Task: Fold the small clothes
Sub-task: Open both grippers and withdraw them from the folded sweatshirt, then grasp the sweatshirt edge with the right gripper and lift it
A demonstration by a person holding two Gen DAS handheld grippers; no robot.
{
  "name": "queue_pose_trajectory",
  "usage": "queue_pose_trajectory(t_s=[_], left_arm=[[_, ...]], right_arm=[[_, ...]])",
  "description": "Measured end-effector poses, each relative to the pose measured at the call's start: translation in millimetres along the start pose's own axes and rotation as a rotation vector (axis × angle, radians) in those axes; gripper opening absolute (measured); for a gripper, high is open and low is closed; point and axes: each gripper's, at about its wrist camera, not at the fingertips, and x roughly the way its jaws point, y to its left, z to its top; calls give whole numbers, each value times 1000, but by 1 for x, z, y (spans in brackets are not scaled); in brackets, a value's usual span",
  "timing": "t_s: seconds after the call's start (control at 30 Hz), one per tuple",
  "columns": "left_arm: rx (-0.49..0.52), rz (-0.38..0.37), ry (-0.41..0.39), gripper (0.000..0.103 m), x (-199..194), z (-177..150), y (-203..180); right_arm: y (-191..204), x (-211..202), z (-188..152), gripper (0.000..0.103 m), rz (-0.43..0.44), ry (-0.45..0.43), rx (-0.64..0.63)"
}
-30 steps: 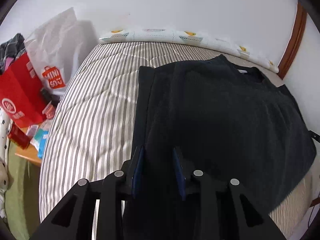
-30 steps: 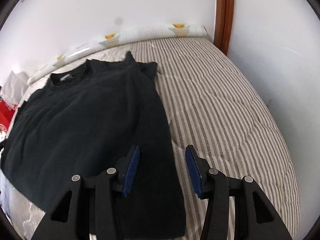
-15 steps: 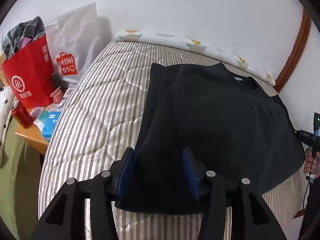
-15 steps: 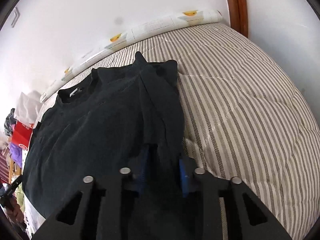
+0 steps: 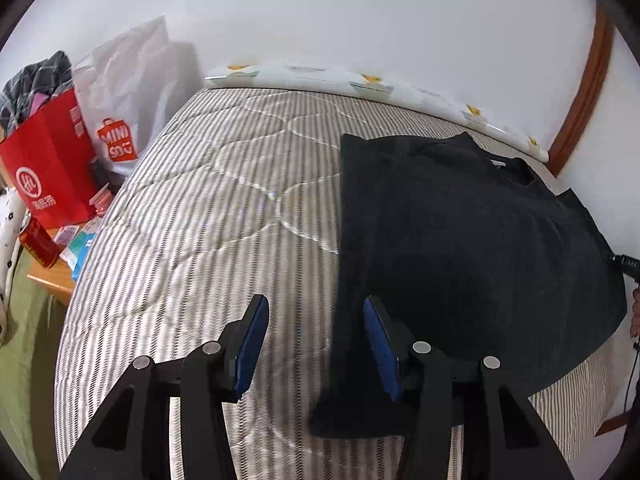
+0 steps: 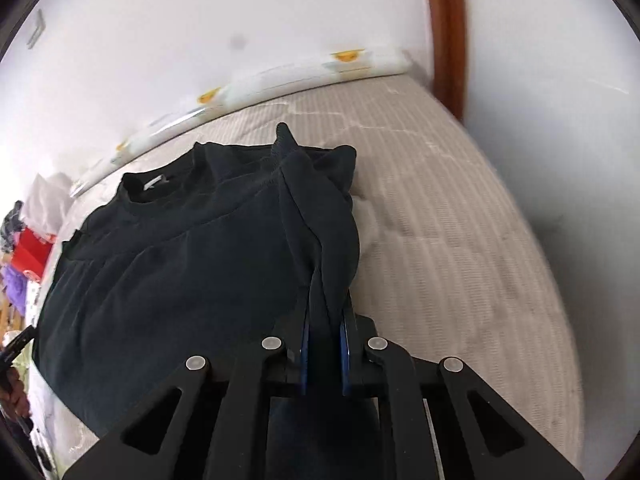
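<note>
**Side folds under way on a dark top**

The top (image 5: pixel 460 248) lies flat on the striped bed (image 5: pixel 208 216), neckline (image 6: pixel 148 184) toward the wall and hem toward the cameras. In the left wrist view its left edge runs as a straight line down the bed, which suggests that this side is already turned in; whether a sleeve lies under it cannot be told.

The left gripper (image 5: pixel 316 344) stands with its jaws well apart over the near left corner of the top. The right pad sits at the cloth's edge, the left pad over bare bed; nothing is pinched between them. A corner of the hem (image 5: pixel 344 420) lies loose beneath.

The right gripper (image 6: pixel 324 344) is closing, its jaws almost together on a bunched ridge of the top's right side. The cloth (image 6: pixel 320 216) rises from the bed in a taut fold running from the pads toward the shoulder.

Judged from this layout, the task is at an early to middle stage: one long edge appears folded, the other is gripped and lifted but not yet laid over. Left to do, by that reading, are the right side fold and at least one crosswise fold bringing hem to neckline.

Bags (image 5: pixel 52 160) and small items beside the bed play no part.
</note>
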Motion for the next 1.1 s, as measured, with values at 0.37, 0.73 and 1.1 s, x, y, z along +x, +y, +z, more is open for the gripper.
queue_pose_trajectory(t_s=[0.37,0.73,1.1], left_arm=[[-31,75,14,47,1,-15,24],[-45,173,13,49,-9,-43,54],[-92,230,0,55,-13,-46,89]], right_arm=[[-5,-41,-19,20,-221,-93,105],[180,-48,-54,52,-113,-128,-150],[358,-8,-89,52,82,-95,-375]])
